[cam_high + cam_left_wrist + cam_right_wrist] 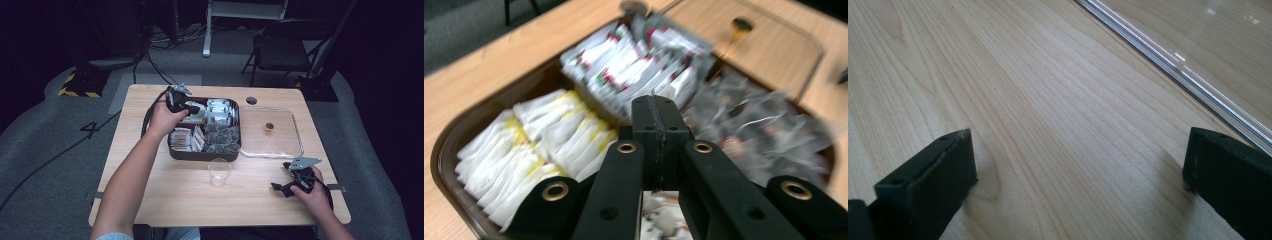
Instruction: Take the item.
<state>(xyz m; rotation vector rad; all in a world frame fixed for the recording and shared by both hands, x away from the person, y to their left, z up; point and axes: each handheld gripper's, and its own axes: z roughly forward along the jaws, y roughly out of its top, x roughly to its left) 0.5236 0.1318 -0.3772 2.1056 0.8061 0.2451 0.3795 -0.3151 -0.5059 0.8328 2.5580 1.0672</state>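
Left gripper (655, 107), jaws pressed together and seemingly empty, hangs at centre frame over the dark brown tray (454, 131) of white paper sachets (544, 137). To pick one cleanly, part the jaws first, then descend onto a single sachet's edge. Right gripper (290, 181), jaws spread, rests on the wooden table (165, 192) at lower right.

Brown tray (172, 150): mid-table, compartments of white sachets (529, 145), yellow- and red-marked; clear wrappers (754, 130), contents blurred, possibly teabags.

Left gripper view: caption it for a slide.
Shut left gripper poised over a brown tray of white packets, some yellow-marked, some red-and-green.
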